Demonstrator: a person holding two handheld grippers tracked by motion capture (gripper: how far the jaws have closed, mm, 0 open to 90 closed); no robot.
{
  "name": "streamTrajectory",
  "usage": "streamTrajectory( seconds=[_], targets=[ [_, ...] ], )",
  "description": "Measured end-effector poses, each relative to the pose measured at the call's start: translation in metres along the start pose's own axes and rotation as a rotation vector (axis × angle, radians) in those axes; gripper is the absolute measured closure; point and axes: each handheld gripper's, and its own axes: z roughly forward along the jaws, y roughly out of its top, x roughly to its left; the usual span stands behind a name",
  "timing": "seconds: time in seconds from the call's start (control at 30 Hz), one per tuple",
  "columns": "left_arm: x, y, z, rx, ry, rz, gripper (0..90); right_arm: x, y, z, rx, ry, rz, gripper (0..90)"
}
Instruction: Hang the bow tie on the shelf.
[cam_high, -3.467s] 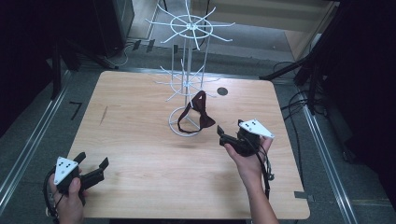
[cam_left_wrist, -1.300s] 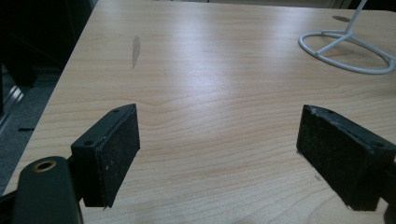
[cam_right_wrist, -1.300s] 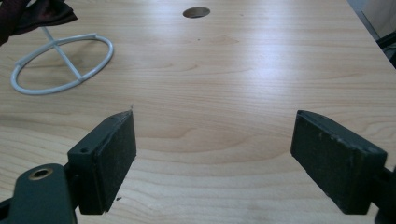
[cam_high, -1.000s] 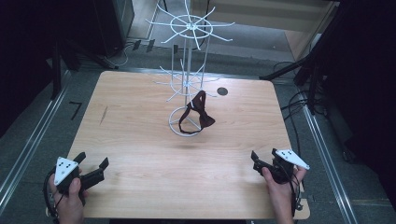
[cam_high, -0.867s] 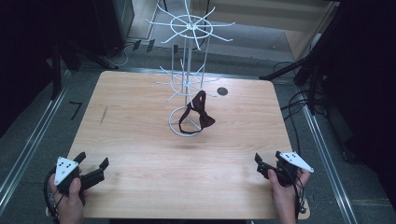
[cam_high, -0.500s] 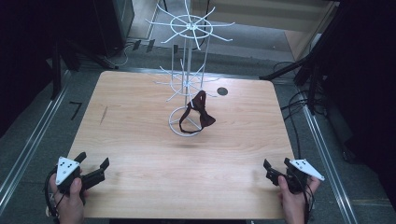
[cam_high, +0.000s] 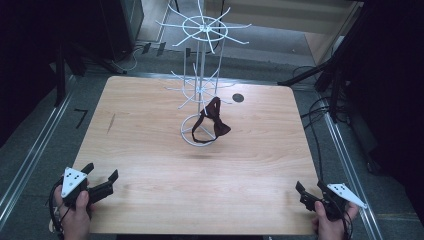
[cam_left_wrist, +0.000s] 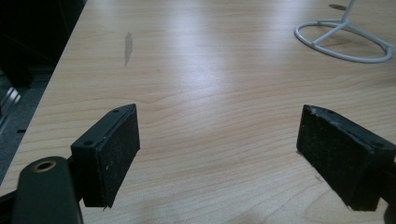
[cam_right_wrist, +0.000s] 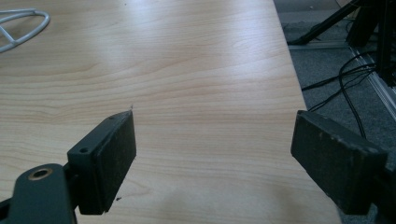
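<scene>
A dark red bow tie (cam_high: 215, 121) hangs from a low arm of a white wire display stand (cam_high: 200, 85) at the table's middle back. Its strap loops down over the stand's ring base (cam_high: 186, 136). My left gripper (cam_high: 101, 175) rests open at the near left corner, nothing between its pads (cam_left_wrist: 116, 149). At the near right corner my right gripper (cam_high: 310, 188) is open too, with bare wood between its pads (cam_right_wrist: 109, 154). Both are far from the bow tie. The ring base (cam_left_wrist: 343, 42) shows far off in the left gripper view, and the ring base (cam_right_wrist: 21, 25) in the right gripper view.
The wooden table (cam_high: 150, 150) has a small dark round spot (cam_high: 238, 97) behind the stand. Cables (cam_high: 320, 130) trail on the grey floor at the right. Metal rails (cam_high: 30, 155) run along both sides of the table.
My right gripper has drawn back from beside the bow tie to the near right corner. The left gripper and the bow tie have stayed put.
</scene>
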Motion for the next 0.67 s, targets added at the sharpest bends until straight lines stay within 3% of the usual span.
streamTrajectory(
  seconds=[0.1, 0.2, 0.23, 0.4, 0.57, 0.67],
  targets=[
    [0.001, 0.0, 0.001, 0.008, -0.011, -0.011, 14.1, -0.006, 0.001, -0.001, -0.013, -0.002, -0.019, 14.5],
    [0.005, 0.0, 0.0, 0.001, -0.033, -0.044, 14.0, -0.007, 0.001, 0.002, 0.001, 0.001, 0.01, 15.0],
    [0.008, 0.0, -0.001, -0.012, -0.033, -0.081, 14.1, -0.006, 0.001, 0.003, 0.003, 0.003, 0.005, 14.9],
    [0.01, -0.001, -0.002, -0.03, -0.009, -0.12, 14.0, -0.005, 0.001, 0.003, 0.019, 0.021, 0.007, 14.7],
    [0.009, -0.002, -0.003, -0.032, 0.007, -0.11, 13.9, -0.006, 0.001, 0.005, 0.036, 0.038, 0.012, 14.6],
    [0.009, -0.002, -0.003, -0.034, -0.033, -0.088, 13.6, -0.008, 0.001, 0.005, 0.035, 0.035, 0.033, 14.6]
  ],
)
